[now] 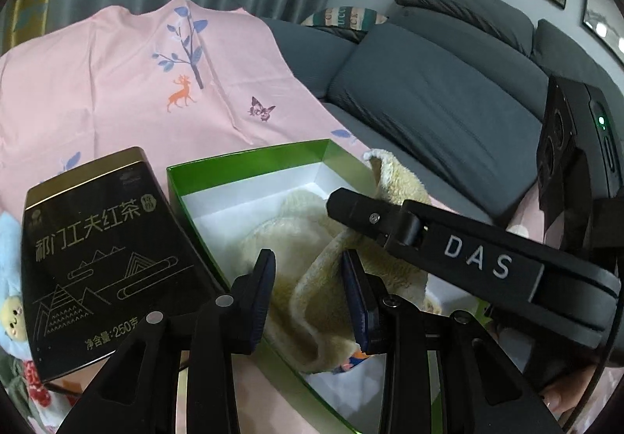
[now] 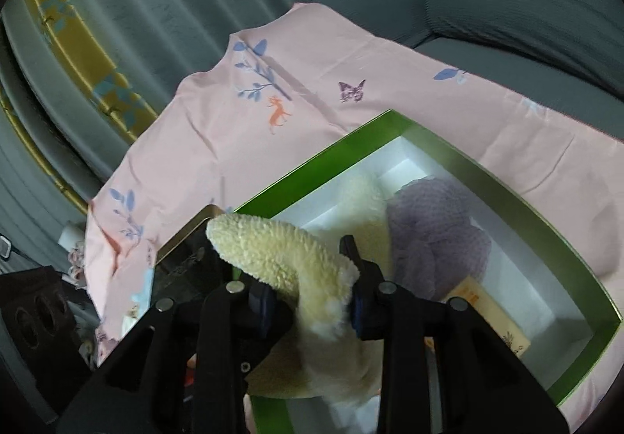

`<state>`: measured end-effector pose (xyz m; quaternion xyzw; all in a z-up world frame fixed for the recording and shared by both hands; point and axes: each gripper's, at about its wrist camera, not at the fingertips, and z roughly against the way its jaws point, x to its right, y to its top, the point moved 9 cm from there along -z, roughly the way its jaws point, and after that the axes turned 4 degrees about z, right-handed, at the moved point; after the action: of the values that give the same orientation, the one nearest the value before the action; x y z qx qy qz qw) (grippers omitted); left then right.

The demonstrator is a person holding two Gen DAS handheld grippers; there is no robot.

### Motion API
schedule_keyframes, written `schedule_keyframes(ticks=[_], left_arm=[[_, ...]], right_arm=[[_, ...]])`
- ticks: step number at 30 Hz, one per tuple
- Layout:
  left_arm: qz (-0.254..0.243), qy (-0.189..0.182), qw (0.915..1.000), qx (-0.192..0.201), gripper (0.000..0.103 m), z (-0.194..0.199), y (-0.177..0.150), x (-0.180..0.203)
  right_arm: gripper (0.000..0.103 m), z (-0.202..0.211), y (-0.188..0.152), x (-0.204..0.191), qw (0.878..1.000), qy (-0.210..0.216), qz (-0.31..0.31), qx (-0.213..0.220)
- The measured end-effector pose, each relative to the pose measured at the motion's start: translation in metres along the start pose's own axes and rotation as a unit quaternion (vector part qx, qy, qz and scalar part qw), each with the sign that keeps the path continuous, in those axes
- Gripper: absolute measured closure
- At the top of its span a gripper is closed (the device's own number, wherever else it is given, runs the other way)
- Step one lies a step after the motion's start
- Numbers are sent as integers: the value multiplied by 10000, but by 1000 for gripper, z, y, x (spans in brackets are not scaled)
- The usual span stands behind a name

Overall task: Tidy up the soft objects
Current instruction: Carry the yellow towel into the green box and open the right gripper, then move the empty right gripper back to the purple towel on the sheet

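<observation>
holding cream fleece cloth (image 2: 288, 262) over green box (image 1: 249, 160) on pink sheet (image 1: 97, 82); right gripper (image 2: 310, 285) clamped on its folded edge, left gripper (image 1: 312, 297) pinching another fold. purple cloth (image 2: 436, 235) lies inside, black tea tin (image 1: 101, 250) just left.

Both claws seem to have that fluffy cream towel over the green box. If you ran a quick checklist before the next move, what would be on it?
1. Right gripper pinching the cream towel: ok, cloth sits between its pads.
2. Left gripper gripping the towel: cannot tell; cloth lies between the fingers, contact unclear.
3. Towel above the green box: ok.
4. Room left beside the purple cloth: ok, white floor shows.
5. Towel fully inside: not ok, a corner hangs over the rim.
6. Black tea tin clear of the box: ok.
</observation>
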<state>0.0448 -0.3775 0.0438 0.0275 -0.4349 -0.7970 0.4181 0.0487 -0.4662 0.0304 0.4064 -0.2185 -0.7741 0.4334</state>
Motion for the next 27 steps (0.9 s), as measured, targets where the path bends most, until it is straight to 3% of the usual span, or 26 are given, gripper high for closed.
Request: schedule_keyframes(ticks=[4,5,6,7,9,11,15,19,23,27], left_arm=[[133,-27,9999,-54,68,6,-1,-5],[177,-31,9998,-69,64,9,0,-6],[217,-22,9997,-74,52,15,0,-8],[232,-78,9997,-64,49,19,1,-9],[269,-168,9995,17,28,34,3,-10],[328,-22,9992,210,22,56,5,-16],[368,39,9984,439,21,96,11,-24],[565,148,9958,708,19,143,11,-43],[850,322,9916,919,12,182,7,-69],[1067,800,9857,1033,12,218,-9,-104]], right_arm=[[69,3,0,8,9999,-162,-42,30],[63,5,1,9,9998,-197,-31,52],[49,7,2,9,9998,-206,-25,78],[41,8,2,8,9998,-175,-20,101],[20,17,4,-1,9997,-16,99,228],[11,29,9,-12,9984,-42,351,450],[2,51,13,-33,9955,-24,539,782],[1,65,8,-62,9934,156,707,886],[1,64,-11,-96,9930,256,886,737],[1,53,-41,-132,9910,325,1211,468]])
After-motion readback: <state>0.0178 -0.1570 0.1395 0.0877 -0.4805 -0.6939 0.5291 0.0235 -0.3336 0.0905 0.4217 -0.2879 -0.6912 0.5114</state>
